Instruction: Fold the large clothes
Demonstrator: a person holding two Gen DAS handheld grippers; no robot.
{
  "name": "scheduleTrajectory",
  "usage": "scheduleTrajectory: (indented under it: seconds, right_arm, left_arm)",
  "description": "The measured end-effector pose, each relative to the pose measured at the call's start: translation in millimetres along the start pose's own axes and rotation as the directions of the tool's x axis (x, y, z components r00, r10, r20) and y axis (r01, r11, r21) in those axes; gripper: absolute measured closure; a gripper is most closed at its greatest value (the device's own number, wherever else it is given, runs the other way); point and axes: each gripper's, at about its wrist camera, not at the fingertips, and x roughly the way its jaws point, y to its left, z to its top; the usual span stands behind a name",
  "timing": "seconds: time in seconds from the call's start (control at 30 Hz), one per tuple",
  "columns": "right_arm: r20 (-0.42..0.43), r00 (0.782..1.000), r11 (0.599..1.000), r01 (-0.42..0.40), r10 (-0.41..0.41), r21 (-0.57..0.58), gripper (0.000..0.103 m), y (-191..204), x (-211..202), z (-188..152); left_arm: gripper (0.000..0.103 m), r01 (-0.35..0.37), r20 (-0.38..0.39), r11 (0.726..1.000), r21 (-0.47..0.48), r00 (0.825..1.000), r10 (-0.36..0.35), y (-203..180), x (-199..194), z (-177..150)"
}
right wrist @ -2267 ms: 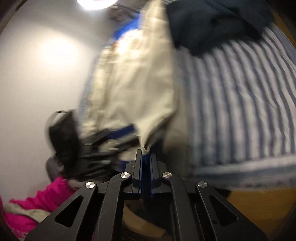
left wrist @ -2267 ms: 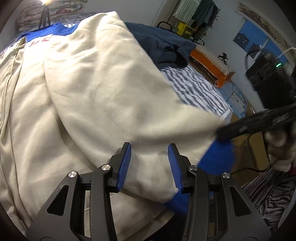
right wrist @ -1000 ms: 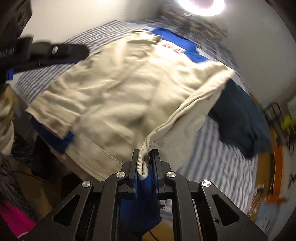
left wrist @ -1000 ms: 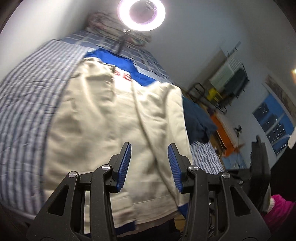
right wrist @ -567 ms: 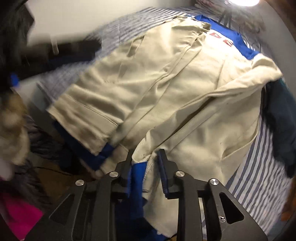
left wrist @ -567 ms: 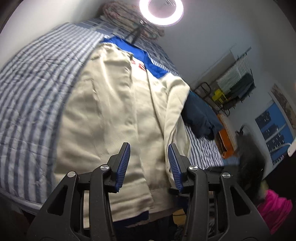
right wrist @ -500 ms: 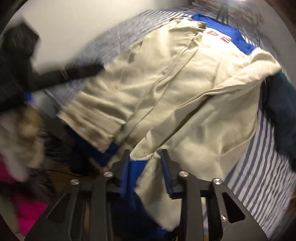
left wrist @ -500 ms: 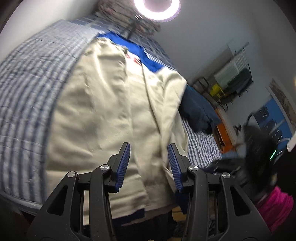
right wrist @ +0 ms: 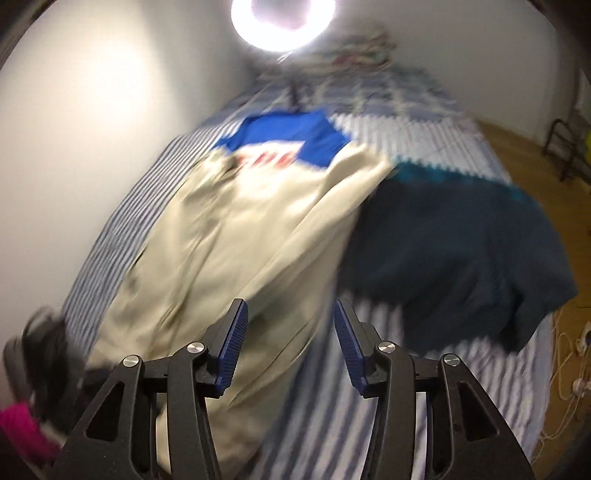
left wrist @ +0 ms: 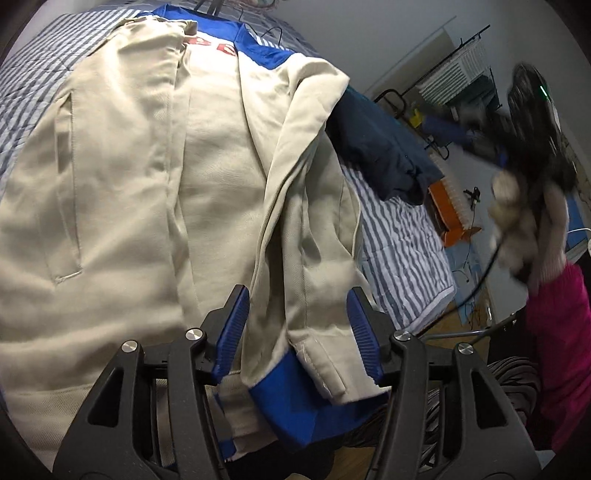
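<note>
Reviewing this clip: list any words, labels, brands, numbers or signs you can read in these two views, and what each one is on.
Nothing reads cleanly.
Red letters on the white chest band of the cream and blue jacket: partly hidden by a fold in the left wrist view, motion-blurred in the right wrist view; unreadable.
Dark garment, striped bedcover, both claws: no text visible.

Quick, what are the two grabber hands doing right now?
Left gripper: opening, holding nothing, above the jacket sleeve.
Right gripper: opening, holding nothing.

Striped bedsheet (left wrist: 402,236), ring light (right wrist: 282,22) — perhaps a drying rack (left wrist: 461,74).
</note>
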Motion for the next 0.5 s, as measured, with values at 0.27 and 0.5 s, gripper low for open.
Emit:
scheduleTrajectory:
  seconds: [0.27,0.5]
  right_arm:
    - [0.046,0.995,0.994,0.084,-0.088,0.074,0.046,-58,58,80]
    - [0.030,0.996,0.983,0.073,-0.079,0.168,0.046,-95,107,119]
  left_arm:
    - [0.044,-0.045,-0.034,0.993,0.105,0.998,0.049,-6,18,-6]
    - [0.091,-0.062,-0.058,0.982,0.180,0.996,0.073,-13,27,-10]
